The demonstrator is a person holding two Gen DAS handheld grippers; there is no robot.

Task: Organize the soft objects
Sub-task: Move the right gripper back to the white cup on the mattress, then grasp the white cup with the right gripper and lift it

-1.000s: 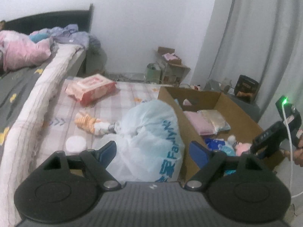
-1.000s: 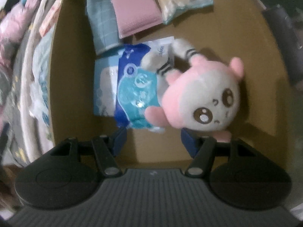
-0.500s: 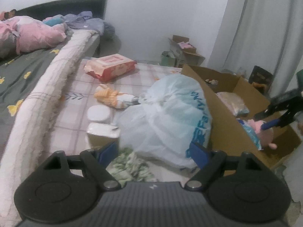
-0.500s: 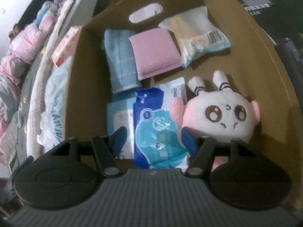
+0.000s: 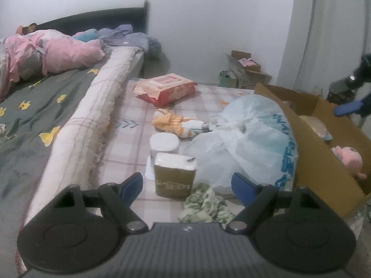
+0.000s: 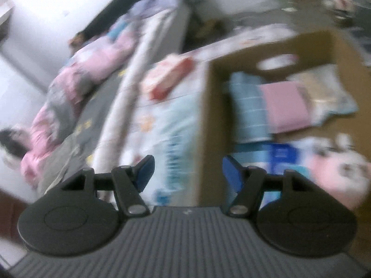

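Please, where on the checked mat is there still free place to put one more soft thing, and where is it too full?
Bare mat lies between the bed edge, the red wipes pack and the orange socks. Crowded: tissue roll, tissue pack, green cloth and white plastic bag against the cardboard box.

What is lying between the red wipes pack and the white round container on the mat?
In the left wrist view, a bundle of orange-striped and white socks lies between the wipes pack and the round container.

Brown box (image 5: 308, 148) — pink plush (image 5: 347, 159) inside; green-white patterned cloth (image 5: 206, 206); pale bag (image 5: 245, 148), blue lettering; plaid mat (image 5: 139, 115).
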